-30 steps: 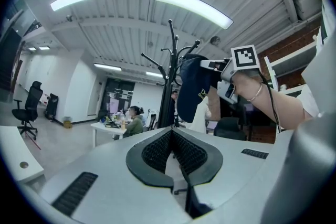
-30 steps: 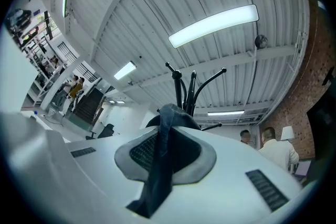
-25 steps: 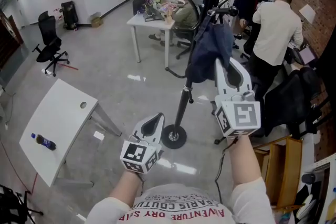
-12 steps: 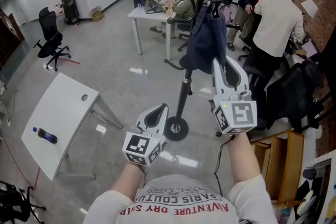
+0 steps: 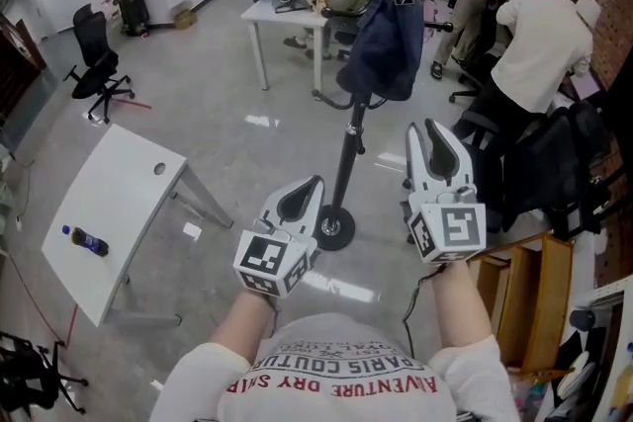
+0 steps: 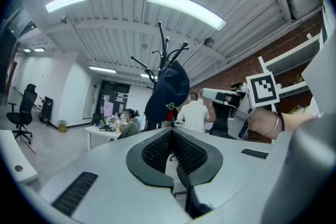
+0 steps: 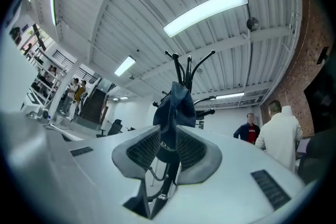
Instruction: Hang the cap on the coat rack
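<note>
A dark navy cap (image 5: 383,40) hangs from a hook of the black coat rack (image 5: 348,163), whose round base (image 5: 331,230) stands on the grey floor. My right gripper (image 5: 435,141) is below and right of the cap, apart from it, its jaws open and empty. The right gripper view shows the cap (image 7: 177,105) beyond the gap of that gripper (image 7: 168,131), under the rack's hooks (image 7: 186,65). My left gripper (image 5: 300,201) is lower, near the pole, shut and empty. In the left gripper view the cap (image 6: 168,93) hangs ahead of the gripper (image 6: 171,132).
A white table (image 5: 109,232) with a bottle (image 5: 82,240) on it stands at the left. People sit and stand around desks (image 5: 287,15) behind the rack. A person in a white shirt (image 5: 542,44) and a black bag (image 5: 554,173) are at the right, near wooden furniture (image 5: 529,311).
My right gripper has come down and back from the cap, which stays hanging on the rack. The left gripper has shifted only slightly.
</note>
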Demonstrator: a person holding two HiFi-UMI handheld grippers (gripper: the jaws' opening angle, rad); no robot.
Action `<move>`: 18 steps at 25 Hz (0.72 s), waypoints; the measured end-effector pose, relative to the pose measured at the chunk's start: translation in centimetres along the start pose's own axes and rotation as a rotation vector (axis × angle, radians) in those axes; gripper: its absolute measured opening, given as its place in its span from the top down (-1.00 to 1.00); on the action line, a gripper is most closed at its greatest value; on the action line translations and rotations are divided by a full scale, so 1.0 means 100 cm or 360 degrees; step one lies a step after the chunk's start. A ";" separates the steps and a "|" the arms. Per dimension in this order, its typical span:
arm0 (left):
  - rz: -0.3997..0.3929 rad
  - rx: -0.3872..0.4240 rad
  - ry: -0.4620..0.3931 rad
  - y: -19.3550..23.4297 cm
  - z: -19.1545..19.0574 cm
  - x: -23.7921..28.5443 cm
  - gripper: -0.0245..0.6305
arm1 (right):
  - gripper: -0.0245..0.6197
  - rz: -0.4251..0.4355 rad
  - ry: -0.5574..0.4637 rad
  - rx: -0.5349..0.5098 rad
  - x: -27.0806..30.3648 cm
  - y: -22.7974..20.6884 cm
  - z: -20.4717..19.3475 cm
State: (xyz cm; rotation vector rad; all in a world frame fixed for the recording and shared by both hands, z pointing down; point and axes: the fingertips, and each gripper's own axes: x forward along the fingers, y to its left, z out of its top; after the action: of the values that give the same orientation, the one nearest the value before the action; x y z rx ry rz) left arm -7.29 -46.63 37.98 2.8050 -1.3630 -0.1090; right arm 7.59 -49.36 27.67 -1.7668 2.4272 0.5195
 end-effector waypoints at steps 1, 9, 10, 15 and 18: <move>-0.0008 0.0000 -0.0005 -0.003 0.001 0.001 0.91 | 0.73 -0.0003 0.0032 0.0010 -0.007 0.002 -0.010; -0.0042 0.0049 -0.0085 -0.029 0.007 -0.003 0.91 | 0.82 -0.0035 0.0305 0.0307 -0.069 0.017 -0.075; -0.0047 0.0046 -0.0098 -0.032 0.009 -0.003 0.91 | 0.84 -0.0033 0.0309 0.0310 -0.073 0.017 -0.074; -0.0073 0.0031 -0.0082 -0.040 0.003 0.002 0.91 | 0.86 0.0006 0.0314 0.0306 -0.083 0.026 -0.074; -0.0082 0.0033 -0.0066 -0.044 -0.002 0.004 0.91 | 0.87 0.0009 0.0328 0.0299 -0.088 0.030 -0.079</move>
State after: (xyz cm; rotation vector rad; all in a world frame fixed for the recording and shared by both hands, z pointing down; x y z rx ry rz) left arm -3.58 -44.22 37.92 2.8716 -1.3078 -0.1557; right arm 8.58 -43.18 38.16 -1.8147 2.5156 0.1083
